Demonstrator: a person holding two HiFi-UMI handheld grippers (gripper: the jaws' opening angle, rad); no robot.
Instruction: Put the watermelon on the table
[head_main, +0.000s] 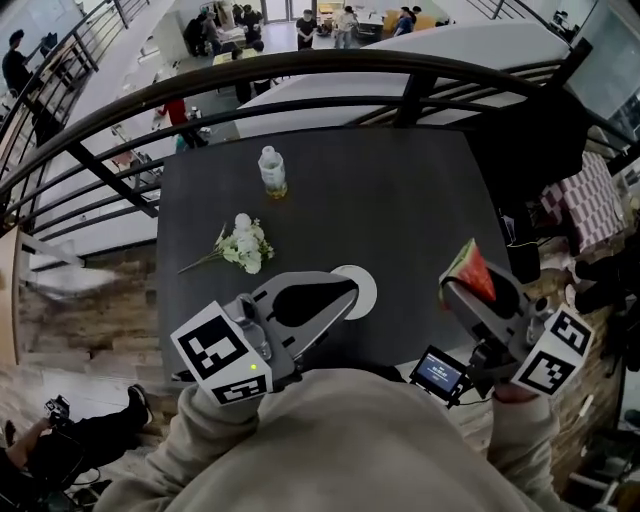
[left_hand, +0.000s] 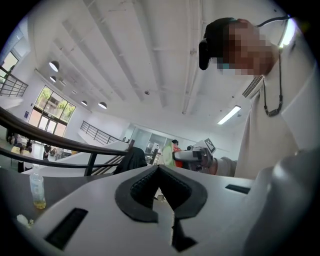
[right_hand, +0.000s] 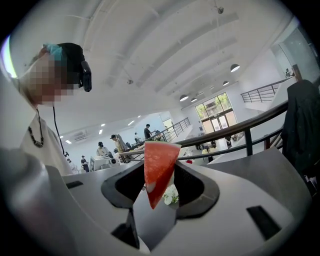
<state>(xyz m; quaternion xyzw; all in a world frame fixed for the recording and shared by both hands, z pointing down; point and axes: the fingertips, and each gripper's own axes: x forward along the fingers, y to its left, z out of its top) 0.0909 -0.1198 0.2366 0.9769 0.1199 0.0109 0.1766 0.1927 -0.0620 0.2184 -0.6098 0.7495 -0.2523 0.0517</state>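
Note:
A red wedge of watermelon with a green rind is clamped between the jaws of my right gripper, which hangs over the right front edge of the dark table. In the right gripper view the watermelon slice stands upright in the right gripper, its point downward. My left gripper is over the table's front middle, partly covering a white round plate. The tips of the left gripper meet, with nothing between them.
A small bottle stands at the back left of the table and a white flower bunch lies in front of it. A curved black railing runs behind the table. A dark jacket and a checked cloth are at the right.

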